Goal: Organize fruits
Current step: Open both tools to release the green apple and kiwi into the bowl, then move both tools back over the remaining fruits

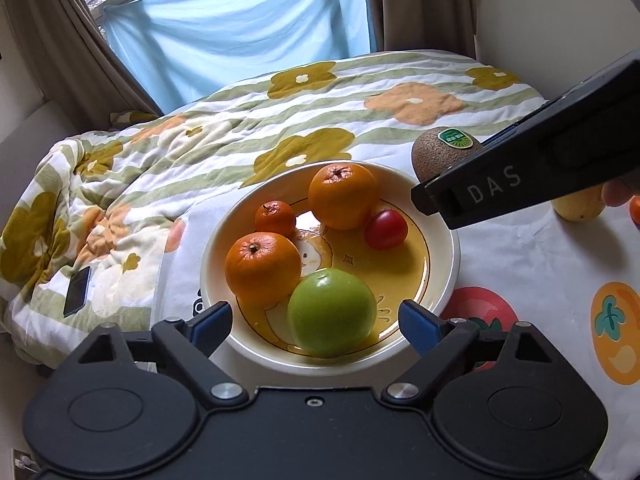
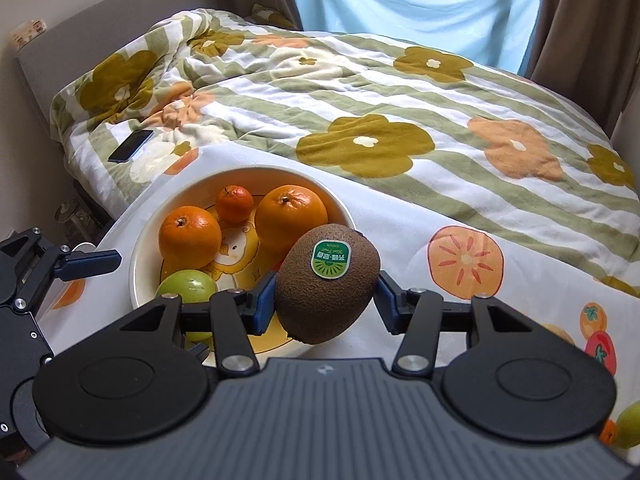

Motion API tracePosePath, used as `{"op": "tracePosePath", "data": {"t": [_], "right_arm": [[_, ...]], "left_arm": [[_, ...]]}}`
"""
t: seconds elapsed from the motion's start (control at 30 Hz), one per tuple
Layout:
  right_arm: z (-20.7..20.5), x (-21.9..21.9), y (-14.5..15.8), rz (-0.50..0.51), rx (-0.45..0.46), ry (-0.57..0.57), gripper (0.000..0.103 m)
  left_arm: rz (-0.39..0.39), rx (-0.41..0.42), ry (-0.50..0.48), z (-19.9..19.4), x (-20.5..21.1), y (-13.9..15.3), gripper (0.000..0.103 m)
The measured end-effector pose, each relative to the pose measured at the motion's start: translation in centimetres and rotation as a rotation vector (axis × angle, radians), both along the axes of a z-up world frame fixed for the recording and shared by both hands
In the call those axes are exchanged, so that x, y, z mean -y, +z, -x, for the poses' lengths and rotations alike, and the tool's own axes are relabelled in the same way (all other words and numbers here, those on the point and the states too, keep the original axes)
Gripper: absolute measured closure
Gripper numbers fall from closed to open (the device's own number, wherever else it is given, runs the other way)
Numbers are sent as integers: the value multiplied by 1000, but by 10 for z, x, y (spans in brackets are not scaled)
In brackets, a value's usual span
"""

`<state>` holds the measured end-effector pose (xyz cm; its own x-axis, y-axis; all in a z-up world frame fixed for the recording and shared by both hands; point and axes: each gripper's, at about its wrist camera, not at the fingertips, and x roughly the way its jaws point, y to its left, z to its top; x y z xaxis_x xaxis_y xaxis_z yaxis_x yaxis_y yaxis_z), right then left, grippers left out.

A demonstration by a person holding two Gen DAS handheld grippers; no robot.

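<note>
A cream and yellow bowl (image 1: 442,276) (image 2: 140,276) holds two oranges (image 1: 262,268) (image 1: 343,195), a small mandarin (image 1: 275,218), a red tomato (image 1: 386,229) and a green apple (image 1: 332,312). My left gripper (image 1: 314,322) stands open just above the bowl's near rim; the apple lies between its blue pads, untouched. My right gripper (image 2: 326,296) is shut on a brown kiwi (image 2: 326,284) with a green sticker, held beside the bowl's right rim. That kiwi (image 1: 444,152) shows in the left wrist view behind the right gripper's black body (image 1: 520,172).
The bowl rests on a white fruit-print cloth (image 1: 540,272) at the edge of a bed with a flowered quilt (image 2: 360,120). A dark phone (image 1: 77,292) (image 2: 131,145) lies on the quilt at left. A yellow fruit (image 1: 580,206) sits at far right, another yellow-green one (image 2: 630,424) low right.
</note>
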<state>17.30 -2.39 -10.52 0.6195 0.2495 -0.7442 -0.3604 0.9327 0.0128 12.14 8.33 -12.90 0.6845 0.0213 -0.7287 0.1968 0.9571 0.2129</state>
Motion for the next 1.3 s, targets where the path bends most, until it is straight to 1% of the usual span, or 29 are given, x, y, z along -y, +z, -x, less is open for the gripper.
{"op": "tracePosePath", "data": {"t": [0.07,0.2,0.3,0.4,0.57,0.77,0.87,0.9,0.97,1.0,1.03,1.13,1.2,1.3], "right_arm": [[0,-5,-2,14,0,43,37],[-2,-16,-12,49,6,165,37],[-8,-26,-21,62,-18,220,37],[-6,-37,-27,83,-18,251,37],[-1,-45,-36,80,-15,272,37],[4,-43,-41,103,23,315,36],[5,-41,-44,114,24,322,35],[6,-41,-44,119,31,320,32],[9,-42,-43,146,44,305,21],[11,-41,-42,152,55,289,11],[14,-38,-40,144,70,269,4],[18,-27,-36,85,57,245,3],[20,-24,-34,80,45,228,3],[25,-18,-29,79,56,218,3]], "left_arm": [[7,0,9,3,-1,0,10],[19,-14,31,9,-3,-1,10],[30,-16,41,15,-4,-1,10],[32,-23,51,19,-6,-3,10],[47,-37,61,23,-8,-5,10],[43,-35,65,23,-9,-6,10],[44,-36,67,22,-11,-7,10],[44,-36,68,23,-11,-7,10],[44,-38,71,24,-11,-8,10],[45,-39,74,24,-10,-8,10],[47,-41,77,25,-11,-8,10],[48,-45,76,27,-9,-7,10],[40,-45,72,28,-6,-7,10],[34,-39,71,31,-1,-5,10]]}}
